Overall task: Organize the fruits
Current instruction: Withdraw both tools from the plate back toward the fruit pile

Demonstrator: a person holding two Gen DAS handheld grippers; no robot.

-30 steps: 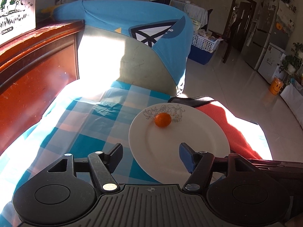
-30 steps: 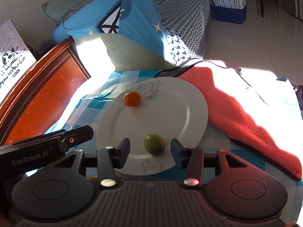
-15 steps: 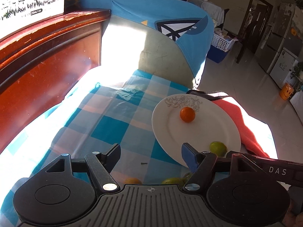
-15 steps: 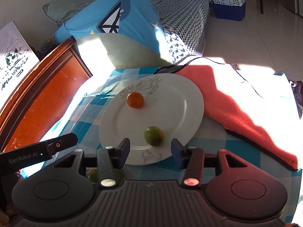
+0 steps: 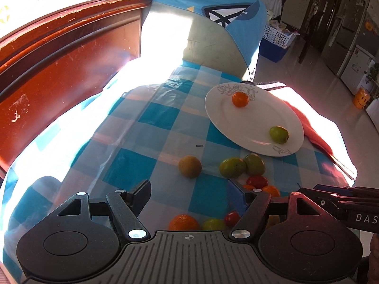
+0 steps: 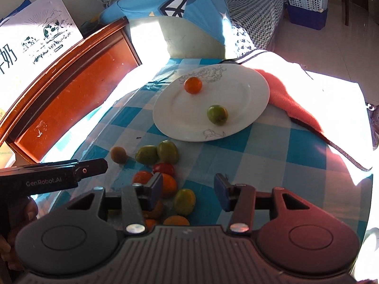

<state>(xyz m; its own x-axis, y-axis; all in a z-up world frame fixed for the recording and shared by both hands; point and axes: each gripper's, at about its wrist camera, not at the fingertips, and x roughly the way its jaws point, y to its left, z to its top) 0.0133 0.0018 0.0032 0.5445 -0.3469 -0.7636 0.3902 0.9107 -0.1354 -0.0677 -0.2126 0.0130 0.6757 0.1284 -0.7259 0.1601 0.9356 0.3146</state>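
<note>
Sunlit checked cloth, blue and white, covers the tabletop (image 5: 151, 118); hard glare washes out its far corner by the wooden headboard (image 5: 59, 66).

White plate (image 6: 248, 90) sits toward the far edge, touching an orange towel (image 6: 291, 97). On it: one orange fruit (image 6: 193, 85) near the far rim, one green fruit (image 6: 217, 114) nearer the close rim, well apart. Looks like the sorting spot, barely filled.

Loose fruit pile (image 6: 163, 165) lies on the cloth just short of the plate: two green ones touching, a brownish one (image 5: 190, 166) a little aside, a red one, several orange. Most of the job seems left.

Left gripper (image 5: 189, 190) hovers over the cloth near the pile, jaws spread, nothing between them. Right gripper (image 6: 188, 189) likewise spread and empty, poised above the pile's near side; a yellow-green fruit (image 6: 184, 201) shows in the gap below but untouched, probably the next pick.

Hard to read: fruits at the near edge are cut off by the gripper bodies, so no count. Part of a hand shows at the frame edge, dark.
</note>
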